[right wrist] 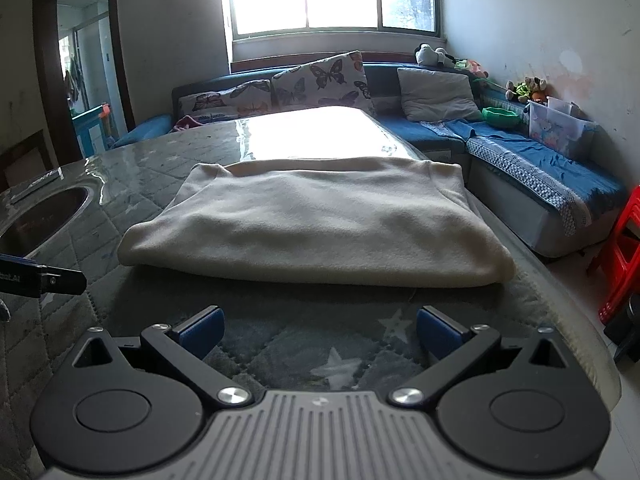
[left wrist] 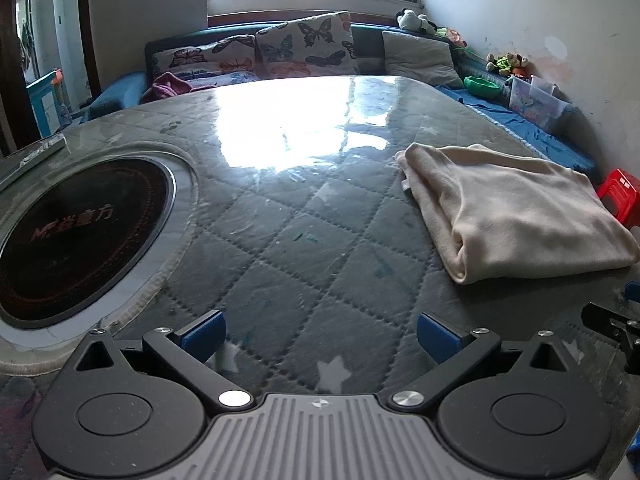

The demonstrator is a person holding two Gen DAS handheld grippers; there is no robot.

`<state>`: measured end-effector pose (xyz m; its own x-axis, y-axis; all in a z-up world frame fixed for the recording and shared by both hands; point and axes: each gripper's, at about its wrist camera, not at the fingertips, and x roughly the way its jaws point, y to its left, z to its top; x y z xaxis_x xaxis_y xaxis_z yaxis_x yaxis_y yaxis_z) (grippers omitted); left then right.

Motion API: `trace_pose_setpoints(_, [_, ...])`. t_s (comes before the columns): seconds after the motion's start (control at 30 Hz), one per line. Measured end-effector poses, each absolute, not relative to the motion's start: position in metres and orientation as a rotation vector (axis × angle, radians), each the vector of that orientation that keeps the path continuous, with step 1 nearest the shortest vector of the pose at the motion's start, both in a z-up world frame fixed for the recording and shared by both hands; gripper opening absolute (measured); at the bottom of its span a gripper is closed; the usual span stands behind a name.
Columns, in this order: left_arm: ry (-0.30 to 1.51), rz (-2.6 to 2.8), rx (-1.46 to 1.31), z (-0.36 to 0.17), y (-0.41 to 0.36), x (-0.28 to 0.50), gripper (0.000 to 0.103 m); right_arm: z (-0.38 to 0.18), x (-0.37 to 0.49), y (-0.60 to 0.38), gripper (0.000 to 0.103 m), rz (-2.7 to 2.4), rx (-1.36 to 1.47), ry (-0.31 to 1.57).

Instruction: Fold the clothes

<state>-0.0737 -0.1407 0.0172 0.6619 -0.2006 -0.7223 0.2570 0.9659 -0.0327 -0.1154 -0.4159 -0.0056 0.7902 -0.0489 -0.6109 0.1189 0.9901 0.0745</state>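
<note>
A cream garment (right wrist: 312,220) lies folded into a thick rectangle on the quilted grey table (right wrist: 280,352), straight ahead of my right gripper (right wrist: 318,332), which is open and empty just short of its near edge. In the left wrist view the same folded garment (left wrist: 516,212) rests at the right, well ahead and to the right of my left gripper (left wrist: 320,340). That gripper is open too, with only the table cover between its blue pads (left wrist: 204,334). Part of the right gripper's black frame (left wrist: 616,330) shows at the right edge.
A round black hotplate (left wrist: 80,236) is set into the table at the left. Behind the table runs a blue sofa (right wrist: 532,160) with butterfly cushions (left wrist: 304,46), toys and a clear box (right wrist: 560,128). A red stool (right wrist: 624,256) stands by the table's right edge.
</note>
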Motion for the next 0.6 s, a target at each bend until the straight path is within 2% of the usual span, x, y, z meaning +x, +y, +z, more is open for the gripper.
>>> trace_pose_setpoints(0.6, [0.795, -0.27, 0.106, 0.016, -0.1463, -0.0841, 0.103, -0.0051, -0.1145, -0.4112, 0.103, -0.118, 0.091, 0.665])
